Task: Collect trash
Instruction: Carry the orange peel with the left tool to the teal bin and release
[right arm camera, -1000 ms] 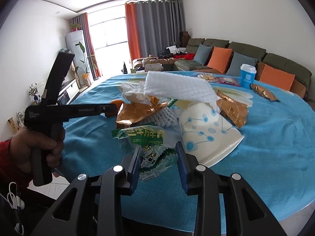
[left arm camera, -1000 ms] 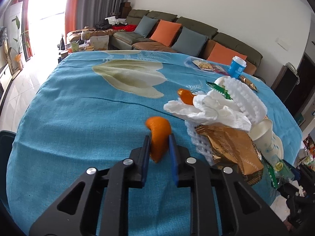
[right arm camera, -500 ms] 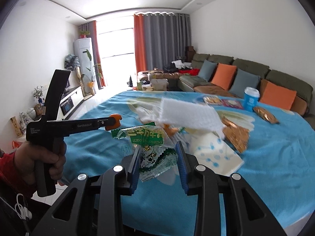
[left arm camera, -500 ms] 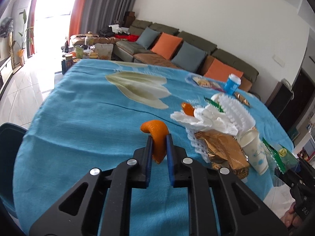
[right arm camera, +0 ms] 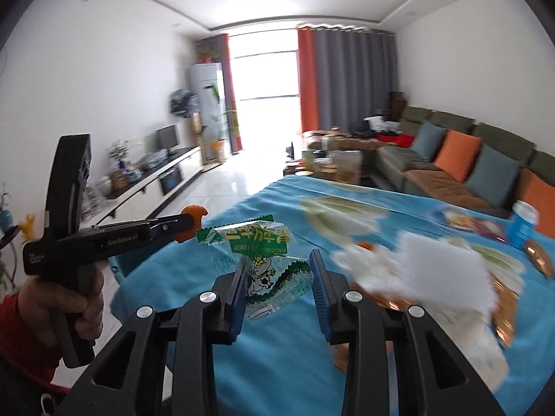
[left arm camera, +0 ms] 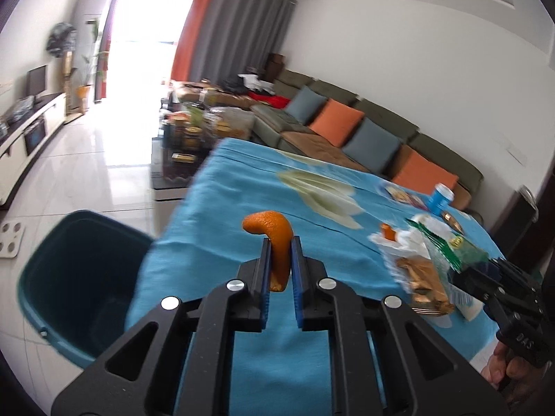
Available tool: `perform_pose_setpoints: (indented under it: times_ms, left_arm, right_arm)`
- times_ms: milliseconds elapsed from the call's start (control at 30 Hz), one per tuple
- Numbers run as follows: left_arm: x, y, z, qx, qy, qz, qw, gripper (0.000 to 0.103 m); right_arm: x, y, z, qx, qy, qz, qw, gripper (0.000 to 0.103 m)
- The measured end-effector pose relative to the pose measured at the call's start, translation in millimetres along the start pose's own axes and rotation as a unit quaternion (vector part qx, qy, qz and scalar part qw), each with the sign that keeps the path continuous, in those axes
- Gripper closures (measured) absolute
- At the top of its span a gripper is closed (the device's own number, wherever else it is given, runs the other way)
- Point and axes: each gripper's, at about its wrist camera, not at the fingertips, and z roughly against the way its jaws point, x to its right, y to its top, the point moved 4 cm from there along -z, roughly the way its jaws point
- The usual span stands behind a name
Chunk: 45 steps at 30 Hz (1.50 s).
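While pinched upright, orange peel [left arm camera: 274, 242], tip curling left.

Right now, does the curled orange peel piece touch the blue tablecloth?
Apart. The left wrist view shows the orange peel clamped in the left gripper, lifted off the blue tablecloth.

Two grippers are in view: the left gripper [left arm camera: 281, 267] and the right gripper [right arm camera: 279, 282], each with two fingers. There are two pieces of orange peel: one [left arm camera: 274, 239] between the left fingers, a second [left arm camera: 387, 232] lying in the heap on the surface [left arm camera: 215, 228]. One green-and-clear snack wrapper [right arm camera: 263, 263] sits between the right fingers. One dark green bin [left arm camera: 69, 277] stands on the floor. One blue cup [left arm camera: 440, 199] stands on the surface. The sofa carries four cushions in the left wrist view: two orange [left arm camera: 336, 123], two grey-blue [left arm camera: 373, 145]. The blurred heap holds at least one golden wrapper [left arm camera: 426, 284].
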Motion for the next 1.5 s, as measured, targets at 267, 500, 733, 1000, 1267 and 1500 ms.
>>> perform_pose_setpoints:
  times_ms: [267,500,733,1000,1267,1500]
  left_arm:
    - [-73.2,5.6,34.3,0.028,0.076,0.036,0.9961,0.092]
    - [-138.6,3.8,53.5,0.030,0.137,0.071,0.9875,0.092]
    - [-178.9,-7.3,56.4,0.010,0.160,0.093,0.9826,0.092]
    - [-201.0,-17.1,32.3,-0.018,0.168,0.108,0.9798,0.092]
    - [-204.6,-21.7,8.4,-0.033,0.169,0.118,0.9780,0.081]
    - [-211.8,-19.7,9.0,-0.022,0.187,0.116,0.9753,0.061]
  right_arm:
    - [-57.4,33.6,-68.6,-0.031,0.096,0.035,0.994,0.071]
    - [-114.1,52.9,-128.6,-0.090,0.171,0.044,0.980,0.071]
    - [-166.0,56.5,-181.6,-0.153,0.207,0.053,0.965,0.071]
    - [-190.0,40.4,-232.7,-0.217,0.205,0.059,0.952,0.071]
    - [-199.8,31.1,-259.5,-0.251,0.207,0.044,0.945,0.058]
    - [-199.2,33.7,-260.6,-0.248,0.217,0.028,0.944,0.043]
